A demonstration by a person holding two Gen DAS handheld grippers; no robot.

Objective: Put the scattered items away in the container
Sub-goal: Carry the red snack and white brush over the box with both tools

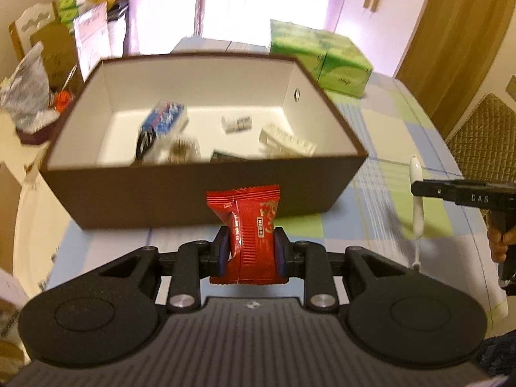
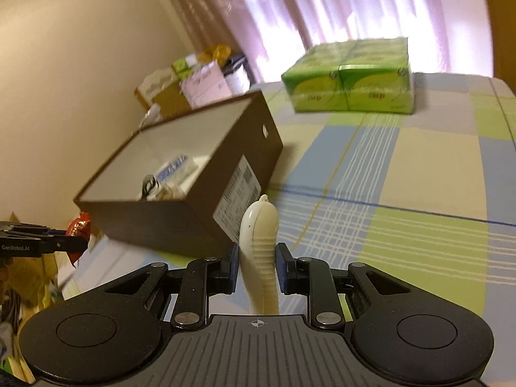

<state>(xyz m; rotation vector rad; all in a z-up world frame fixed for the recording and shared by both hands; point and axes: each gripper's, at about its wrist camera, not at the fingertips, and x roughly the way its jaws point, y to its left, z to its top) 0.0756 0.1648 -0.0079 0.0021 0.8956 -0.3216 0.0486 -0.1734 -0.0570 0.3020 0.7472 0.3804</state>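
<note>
On the checked tablecloth (image 2: 403,167), your left gripper (image 1: 251,251) pinches a red packet (image 1: 250,225) before the box (image 1: 206,190); your right gripper (image 2: 257,267) pinches a white handle (image 2: 260,242).

"DAS" on right gripper (image 1: 419,190); "GenRobot.AI" on left gripper (image 2: 82,245)
</note>
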